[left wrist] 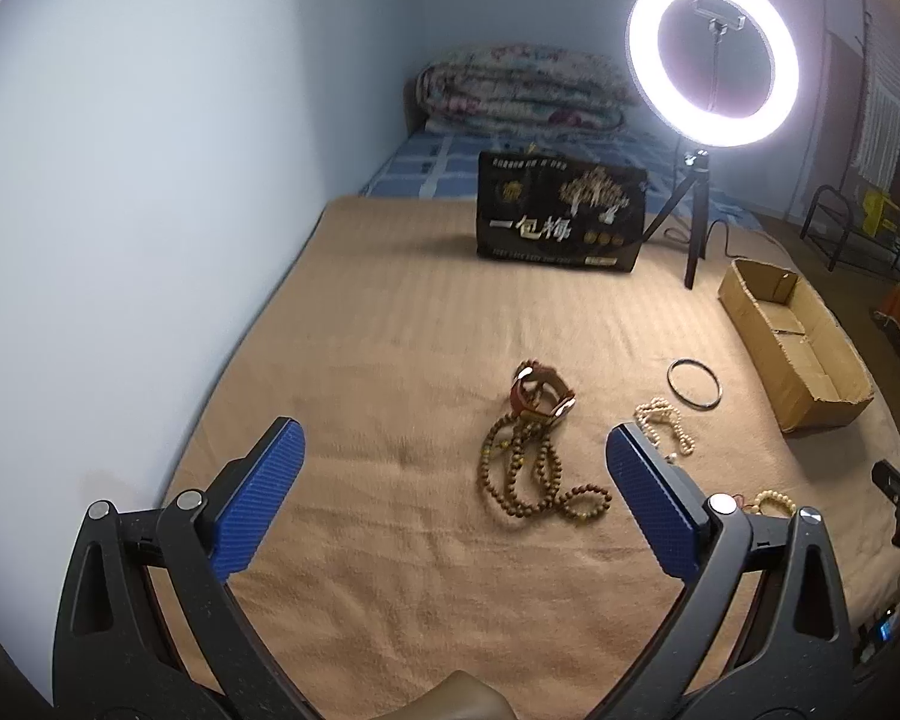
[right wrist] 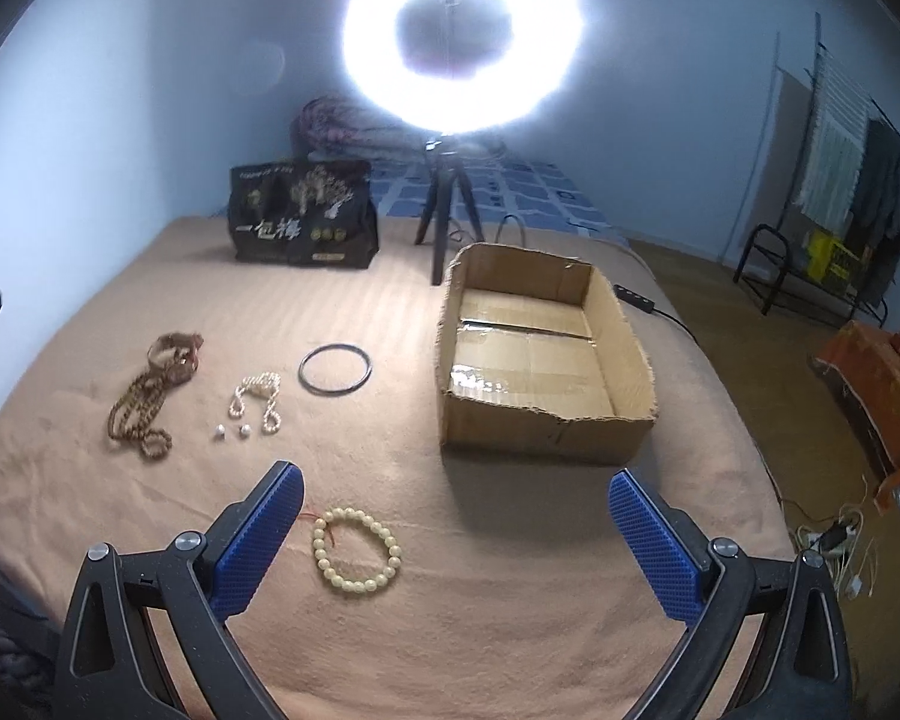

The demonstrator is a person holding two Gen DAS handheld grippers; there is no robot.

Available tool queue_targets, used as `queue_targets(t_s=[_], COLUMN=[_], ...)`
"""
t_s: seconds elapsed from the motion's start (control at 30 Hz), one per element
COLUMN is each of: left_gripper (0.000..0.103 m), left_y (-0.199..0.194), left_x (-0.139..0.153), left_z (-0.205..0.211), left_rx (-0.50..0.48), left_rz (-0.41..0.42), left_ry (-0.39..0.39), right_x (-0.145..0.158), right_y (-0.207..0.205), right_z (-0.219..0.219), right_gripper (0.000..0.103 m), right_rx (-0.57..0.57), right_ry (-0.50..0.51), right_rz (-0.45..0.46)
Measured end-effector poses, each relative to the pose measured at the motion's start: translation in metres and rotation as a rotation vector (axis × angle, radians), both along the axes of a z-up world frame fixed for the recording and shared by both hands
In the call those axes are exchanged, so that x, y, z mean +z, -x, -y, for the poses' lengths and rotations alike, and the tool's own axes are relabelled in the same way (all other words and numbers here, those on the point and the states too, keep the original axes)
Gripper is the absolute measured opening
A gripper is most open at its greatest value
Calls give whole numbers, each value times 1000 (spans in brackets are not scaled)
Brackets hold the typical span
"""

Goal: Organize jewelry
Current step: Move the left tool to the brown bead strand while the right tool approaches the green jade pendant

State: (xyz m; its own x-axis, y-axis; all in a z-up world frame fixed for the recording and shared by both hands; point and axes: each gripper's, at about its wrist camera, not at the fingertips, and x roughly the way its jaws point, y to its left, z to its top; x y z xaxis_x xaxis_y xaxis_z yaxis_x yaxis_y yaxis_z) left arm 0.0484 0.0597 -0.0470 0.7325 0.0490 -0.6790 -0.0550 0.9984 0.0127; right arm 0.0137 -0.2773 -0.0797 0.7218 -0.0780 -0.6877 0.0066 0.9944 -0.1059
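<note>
Jewelry lies spread on a tan blanket (left wrist: 390, 330). A long brown bead necklace (left wrist: 534, 471) lies just ahead of my left gripper (left wrist: 453, 447), whose blue pads stand wide open around nothing. A brown leather watch (left wrist: 543, 393) rests at the necklace's far end. A pearl strand (left wrist: 666, 423) and a dark bangle (left wrist: 694, 383) lie to the right. My right gripper (right wrist: 453, 495) is open above the blanket, with a cream bead bracelet (right wrist: 357, 552) lying near its left pad. Two loose pearls (right wrist: 231, 432) sit beside the pearl strand (right wrist: 258, 396). An open cardboard box (right wrist: 540, 354) stands ahead, right of the bangle (right wrist: 335, 372).
A lit ring light on a tripod (right wrist: 450, 222) stands behind the box. A black printed bag (left wrist: 561, 213) stands at the blanket's far edge. A wall runs along the left. Folded quilts (left wrist: 522, 90) lie at the back. The floor with cables (right wrist: 834, 540) drops off to the right.
</note>
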Motion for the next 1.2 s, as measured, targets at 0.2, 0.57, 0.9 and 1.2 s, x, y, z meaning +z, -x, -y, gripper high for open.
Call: queue_targets(t_s=[0.2,0.57,0.9,1.2], left_gripper=[86,86,86,87], left_y=[-15,-46,-78,-113], left_x=[-21,-66,-101,-129], left_z=[-1,14,18,9], left_rx=[-19,-91,-121,-46], left_rz=[-84,-263,-366,-401], left_ry=[26,86,119,165], right_x=[-11,-53,-87,-102], right_y=[-10,-30,-50,-55], right_z=[-17,-46,-65,-76], right_gripper=[103,95,80,69], right_rx=[96,278,331,336], right_ry=[-17,-75,-231,-250], right_rz=[-53,-221,-387,-444])
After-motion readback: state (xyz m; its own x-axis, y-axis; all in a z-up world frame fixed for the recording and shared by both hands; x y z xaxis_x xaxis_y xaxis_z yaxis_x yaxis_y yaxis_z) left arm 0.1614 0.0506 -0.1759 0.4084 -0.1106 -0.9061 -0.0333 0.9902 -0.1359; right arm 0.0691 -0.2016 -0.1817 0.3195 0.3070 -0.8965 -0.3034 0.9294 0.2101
